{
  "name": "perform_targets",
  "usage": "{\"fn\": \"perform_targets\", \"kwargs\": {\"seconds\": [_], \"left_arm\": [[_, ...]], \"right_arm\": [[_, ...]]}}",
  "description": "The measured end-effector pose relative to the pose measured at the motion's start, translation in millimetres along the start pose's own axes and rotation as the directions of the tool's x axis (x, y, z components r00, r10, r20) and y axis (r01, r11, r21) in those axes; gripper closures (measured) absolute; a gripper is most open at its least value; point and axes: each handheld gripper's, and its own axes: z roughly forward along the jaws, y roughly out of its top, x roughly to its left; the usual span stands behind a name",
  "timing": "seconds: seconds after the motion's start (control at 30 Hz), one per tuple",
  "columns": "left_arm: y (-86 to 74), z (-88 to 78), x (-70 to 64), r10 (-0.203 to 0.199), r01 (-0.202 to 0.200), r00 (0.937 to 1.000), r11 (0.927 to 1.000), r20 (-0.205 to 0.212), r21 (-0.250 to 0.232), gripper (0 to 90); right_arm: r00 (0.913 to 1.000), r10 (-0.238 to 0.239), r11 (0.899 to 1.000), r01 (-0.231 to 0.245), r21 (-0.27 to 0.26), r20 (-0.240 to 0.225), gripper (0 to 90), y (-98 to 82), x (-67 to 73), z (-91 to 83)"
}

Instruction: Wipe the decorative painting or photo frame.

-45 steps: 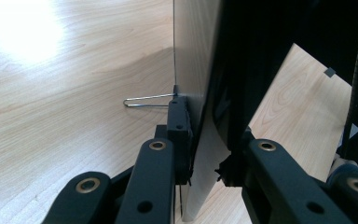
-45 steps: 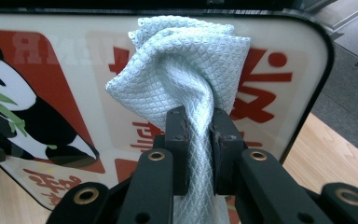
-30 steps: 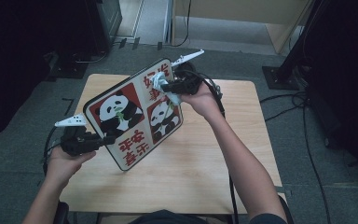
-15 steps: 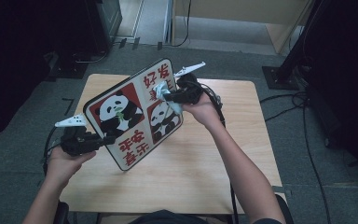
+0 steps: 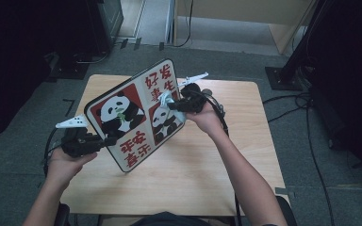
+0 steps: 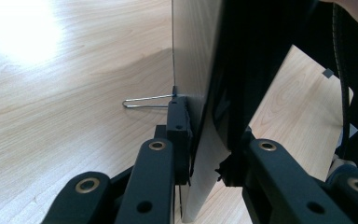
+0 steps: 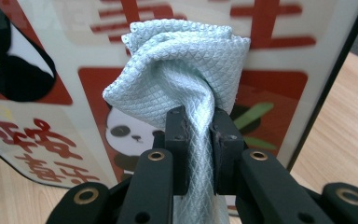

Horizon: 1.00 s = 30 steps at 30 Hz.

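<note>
Board (image 5: 136,120): red/white w/ black-white pandas; cloth (image 7: 186,70) pale blue, diamond weave.

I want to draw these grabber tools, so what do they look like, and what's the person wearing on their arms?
Both are black. The left gripper and right gripper each have two chunky black jaws with brass-coloured rivets. Seen from above, each carries a pale three-cornered plate on top and trails a black cable. The forearms are bare, with no sleeves in sight.

A panda-printed board (image 5: 132,117) stands tilted on the table, a bunched pale-blue cloth (image 7: 182,70) seemingly pressed against it.
</note>
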Motion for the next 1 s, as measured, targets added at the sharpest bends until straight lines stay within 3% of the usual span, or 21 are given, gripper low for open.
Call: {"fn": "perform_targets", "kwargs": {"seconds": [1.0], "left_arm": [[0.0,0.6,-0.8,0.006,-0.006,1.0,1.0,0.0,-0.001,77.6]], "right_arm": [[0.9974,0.068,0.997,-0.067,0.034,-0.024,79.9,-65.1,-11.7,34.7]]}}
